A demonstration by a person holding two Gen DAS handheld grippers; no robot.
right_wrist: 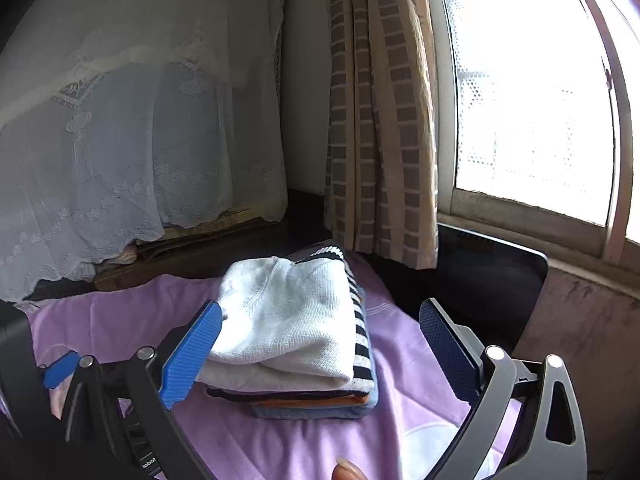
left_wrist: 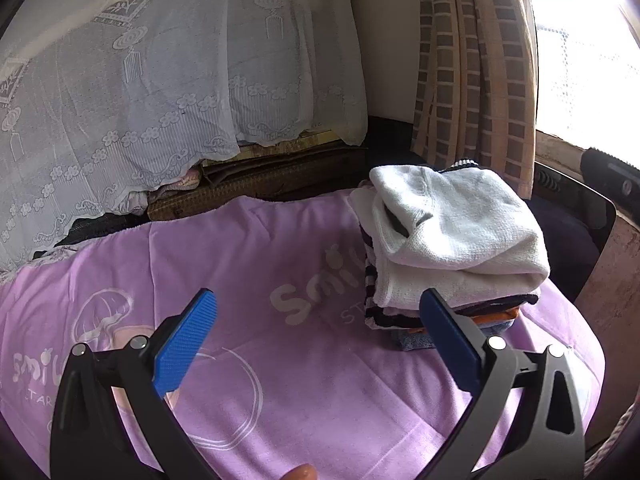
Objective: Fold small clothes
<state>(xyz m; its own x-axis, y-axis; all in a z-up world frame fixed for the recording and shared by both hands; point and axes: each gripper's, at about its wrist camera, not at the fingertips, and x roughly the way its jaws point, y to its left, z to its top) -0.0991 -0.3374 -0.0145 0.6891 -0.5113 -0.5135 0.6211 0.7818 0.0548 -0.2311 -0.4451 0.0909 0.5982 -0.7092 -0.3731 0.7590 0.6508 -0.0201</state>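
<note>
A stack of folded small clothes (left_wrist: 452, 248) sits on a purple towel (left_wrist: 280, 256) printed with white letters. A white knitted garment (right_wrist: 288, 316) lies on top, over a black-and-white striped piece, an orange one and a blue one. My left gripper (left_wrist: 318, 304) is open and empty, just left of and in front of the stack. My right gripper (right_wrist: 320, 316) is open and empty, with its jaws either side of the stack, held above the near end of it. The left gripper's blue pad (right_wrist: 60, 368) shows at the left edge of the right wrist view.
A white lace cover (left_wrist: 140, 92) drapes over something tall behind the towel. A checked curtain (left_wrist: 476, 68) hangs at the back right beside a bright window (right_wrist: 532, 92). A dark chair back (right_wrist: 488, 280) stands right of the towel.
</note>
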